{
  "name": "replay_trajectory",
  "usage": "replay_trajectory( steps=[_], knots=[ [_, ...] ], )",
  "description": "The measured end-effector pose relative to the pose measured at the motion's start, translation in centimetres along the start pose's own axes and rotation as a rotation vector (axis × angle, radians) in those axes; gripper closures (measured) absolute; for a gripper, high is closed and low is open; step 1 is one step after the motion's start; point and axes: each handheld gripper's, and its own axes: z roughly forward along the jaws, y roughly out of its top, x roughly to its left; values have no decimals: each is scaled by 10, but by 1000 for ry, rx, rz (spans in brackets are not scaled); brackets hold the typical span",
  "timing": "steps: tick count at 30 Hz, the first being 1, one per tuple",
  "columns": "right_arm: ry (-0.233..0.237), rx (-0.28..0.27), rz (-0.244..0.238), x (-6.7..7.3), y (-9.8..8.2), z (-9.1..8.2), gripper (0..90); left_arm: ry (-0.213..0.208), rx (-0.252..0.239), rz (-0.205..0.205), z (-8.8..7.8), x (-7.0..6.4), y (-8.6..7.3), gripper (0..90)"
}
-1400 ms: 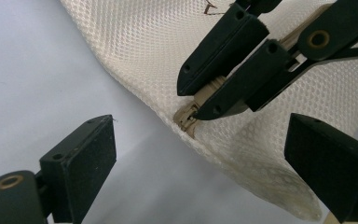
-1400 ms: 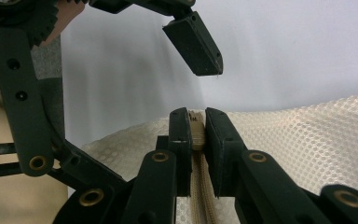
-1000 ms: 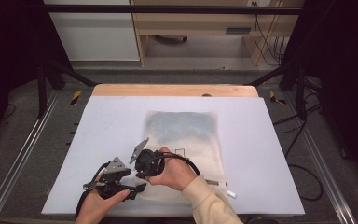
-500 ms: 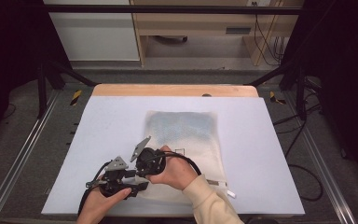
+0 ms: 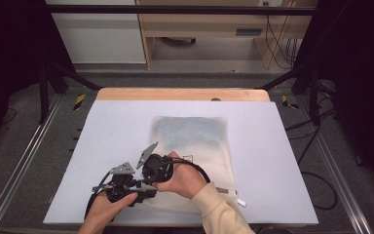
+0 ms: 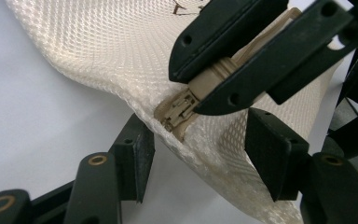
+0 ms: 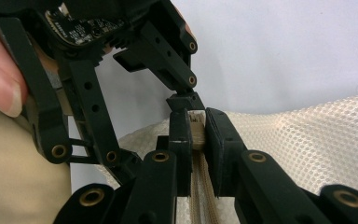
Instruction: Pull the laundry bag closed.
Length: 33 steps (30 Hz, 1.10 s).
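Mesh bag (image 6: 121, 51) unmoved; left gripper (image 6: 196, 154) jaws closing around zipper (image 6: 179, 112).

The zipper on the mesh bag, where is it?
In the left gripper view the zipper sits at the near corner of the mesh bag, its end clamped in the right gripper, with the left gripper closing around that corner.

Grey floor (image 5: 24, 146), wooden desk (image 5: 199, 24) behind table – white cabinet (image 5: 95, 39) left.
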Motion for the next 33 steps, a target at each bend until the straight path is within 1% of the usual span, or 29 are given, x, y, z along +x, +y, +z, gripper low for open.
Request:
replay_trajectory(
  steps=[1, 3, 4, 5, 6, 11, 16, 17, 20, 21, 29, 32, 33],
  knots=[
    [0, -1, 1, 0, 0, 0, 816, -21, -6, -6, 1, 2, 0, 431],
    [0, -1, 0, 0, 0, 0, 816, -28, -8, -6, 1, 2, 0, 434],
    [0, -1, 8, 0, 0, 0, 816, -34, -9, -6, 1, 3, 0, 451],
    [2, -3, 6, 0, 0, 0, 816, -44, -13, -7, 2, 3, 1, 452],
    [2, -3, 6, 0, 0, 0, 816, -44, -13, -7, 2, 3, 1, 456],
    [3, -5, 4, 0, 0, 0, 816, -70, -22, -7, 3, 7, 1, 481],
    [2, -4, 1, -1, 0, -1, 816, -68, -26, -3, 3, 9, 1, 524],
    [2, -4, 1, -1, 0, -1, 816, -64, -32, -8, 3, 9, 1, 533],
    [3, -4, 0, -1, 0, 0, 816, -66, -28, -3, 4, 10, 1, 565],
    [1, -4, 9, 0, 0, 0, 816, -64, -28, -5, 5, 10, 1, 573],
    [-1, -6, 21, 0, 0, 1, 817, -69, -30, -12, 7, 12, 1, 572],
    [0, -6, 22, 0, 0, 1, 817, -65, -28, -18, 10, 11, 0, 525],
    [-1, -6, 25, 0, 0, 1, 817, -60, -21, -11, 12, 10, 0, 525]
  ],
)
